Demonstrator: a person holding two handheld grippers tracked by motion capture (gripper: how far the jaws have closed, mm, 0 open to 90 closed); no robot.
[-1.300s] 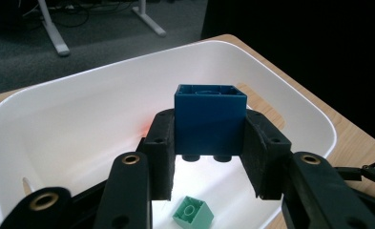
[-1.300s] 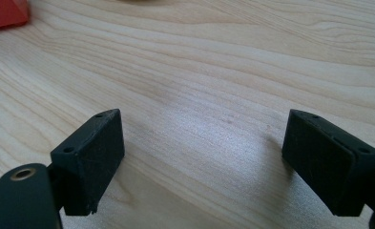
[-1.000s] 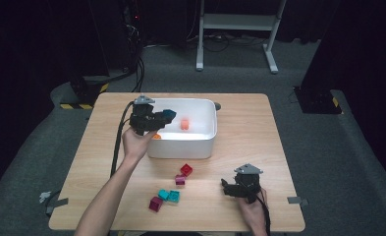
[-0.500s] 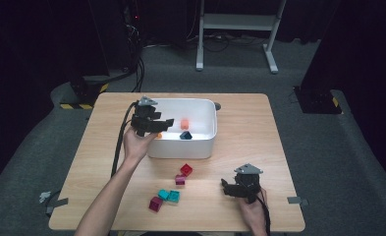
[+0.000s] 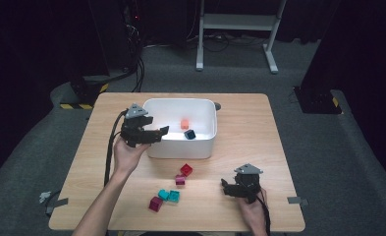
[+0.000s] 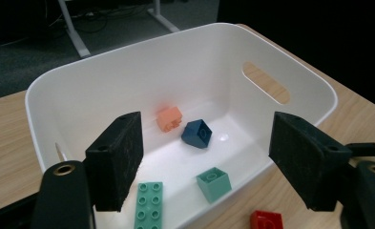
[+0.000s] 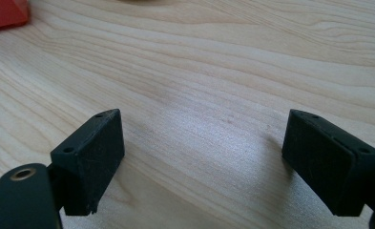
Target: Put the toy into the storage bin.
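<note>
A white bin (image 5: pixel 179 101) stands mid-table. On its floor (image 6: pixel 128 81) lie an orange brick (image 6: pixel 169 118), a dark blue brick (image 6: pixel 197 133), a small teal brick (image 6: pixel 214 182) and a flat green brick (image 6: pixel 148 206). My left gripper (image 5: pixel 162 132) hovers at the bin's left rim, pointing in over it. Its jaws (image 6: pixel 206 148) have just been opening and are open, with nothing between them. My right gripper (image 5: pixel 225 186) rests low on the table at the front right. It (image 7: pixel 204 143) is open over bare wood.
Loose bricks lie in front of the bin: a red one (image 5: pixel 186 170), a small magenta one (image 5: pixel 180 180), teal ones (image 5: pixel 169 195) and another magenta one (image 5: pixel 155 203). A red brick's corner (image 7: pixel 4 14) shows far ahead of the right jaws.
The left gripper has drawn back leftward from over the bin to its rim and its jaws have spread. The dark blue brick now lies in the bin. The right gripper has not moved.
</note>
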